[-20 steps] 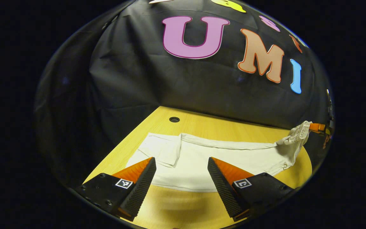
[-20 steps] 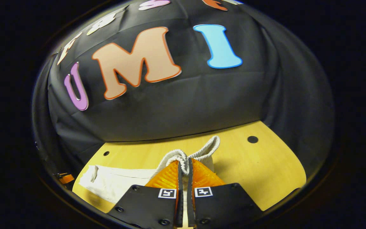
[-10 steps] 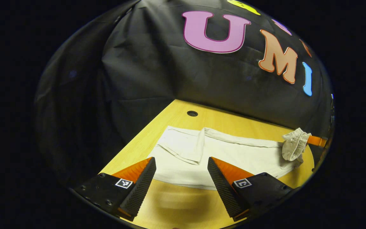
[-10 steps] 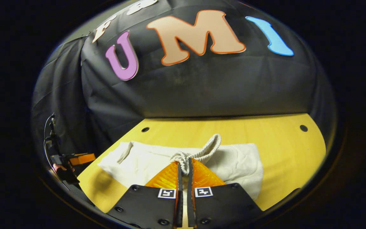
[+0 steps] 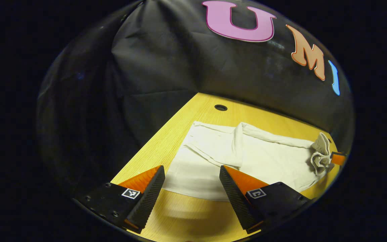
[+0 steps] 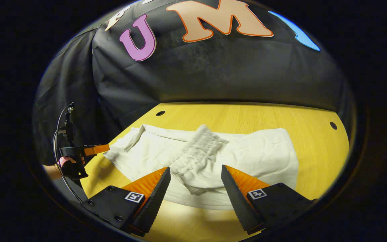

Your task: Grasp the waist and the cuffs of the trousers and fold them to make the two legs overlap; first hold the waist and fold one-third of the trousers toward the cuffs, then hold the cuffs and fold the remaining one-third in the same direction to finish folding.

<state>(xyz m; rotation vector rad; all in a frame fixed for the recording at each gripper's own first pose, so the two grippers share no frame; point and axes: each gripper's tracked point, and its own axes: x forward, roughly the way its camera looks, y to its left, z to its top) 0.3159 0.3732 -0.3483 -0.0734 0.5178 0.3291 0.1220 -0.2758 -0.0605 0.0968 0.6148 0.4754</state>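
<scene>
- Looking along the left gripper [image 5: 191, 172] in the left gripper view: jaws spread wide, nothing btwn them, hovering over bare wooden table [image 5: 193, 218] at the near edge of the cream trousers [image 5: 264, 161].
- Trousers lie flat across the table, running from centre to the right. A folded-over flap w/ a raised crease sits near the cuff end, at left.
- Bunched elastic waist [image 5: 320, 154] stands up in a crumpled lump at far right, w/ the tip of the right gripper [image 5: 338, 158] just beside it.
- Open wood on the left side up to the table's edge, and a strip behind the cloth holding a round hole [image 5: 220, 107]. Black cloth wall closes off the back.
- Right gripper view: right gripper [image 6: 195, 171] also wide open, holding nothing; fingers sit either side of the near hem w/o pinching it.
- Ribbed waist [image 6: 198, 148] is laid over the middle of the trousers [image 6: 257, 158], folded toward the cuffs.
- Left gripper [image 6: 92, 149], held by a person's hand [image 6: 68, 164], sits at far left, just off the cuff end; can't tell contact.
- Bare table [image 6: 314, 121] to the right and behind the cloth, w/ two small holes near the back corners.
</scene>
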